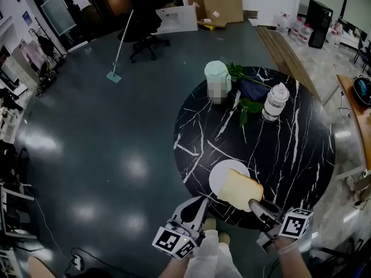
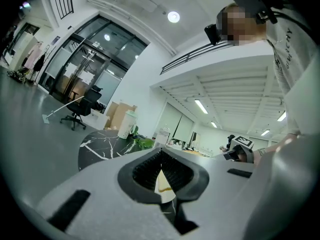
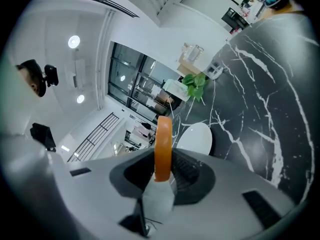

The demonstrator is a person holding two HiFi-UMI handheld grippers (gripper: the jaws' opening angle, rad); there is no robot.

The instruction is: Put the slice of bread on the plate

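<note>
The right gripper (image 1: 254,204) is matt grey plastic with ribbed black pads (image 3: 187,166). In it, the tan square bread slice (image 1: 237,189) looks dry and porous. Just ahead lie a smooth white round plate (image 1: 219,177) and a glossy black, white-veined, marble-look table (image 1: 290,155).

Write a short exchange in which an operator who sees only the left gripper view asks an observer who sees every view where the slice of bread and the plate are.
Operator: I cannot make out the slice of bread from here. Where is it?
Observer: The right gripper has its jaws shut on it, with the crust edge turned toward that gripper's camera.
Operator: And the plate?
Observer: It is white and lies near the table edge closest to the person. In the head view the held slice overlaps the plate's right side, but the jaws have not let go, and I cannot tell whether it touches the plate.
</note>
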